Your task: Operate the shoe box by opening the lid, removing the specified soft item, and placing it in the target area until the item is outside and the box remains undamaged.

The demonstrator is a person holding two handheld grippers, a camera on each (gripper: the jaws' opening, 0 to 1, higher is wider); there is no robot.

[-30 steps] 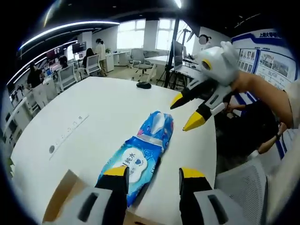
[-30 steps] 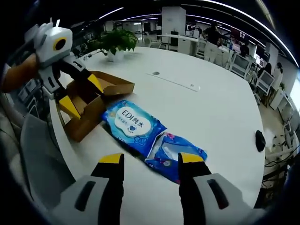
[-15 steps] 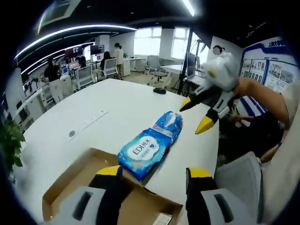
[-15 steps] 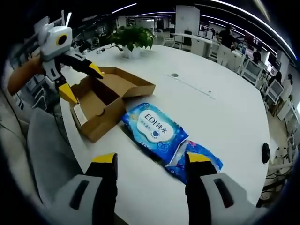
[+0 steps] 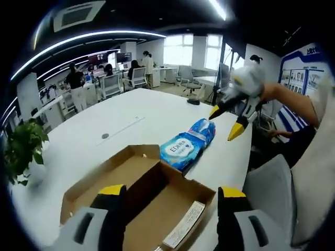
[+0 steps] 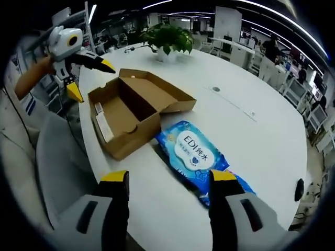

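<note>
Your left gripper (image 5: 171,191) and right gripper (image 6: 166,177): jaws spread, empty. Shoe box (image 6: 131,112) open on desk (image 6: 251,130); wet-wipes pack (image 6: 192,150) lies just beside it, outside.

A potted plant (image 6: 168,37) stands at the top centre of the white table (image 6: 261,136) in the right gripper view, a dark mouse (image 6: 299,189) lies at far right, and office chairs (image 5: 137,78) line the desks upper left in the left gripper view.
</note>
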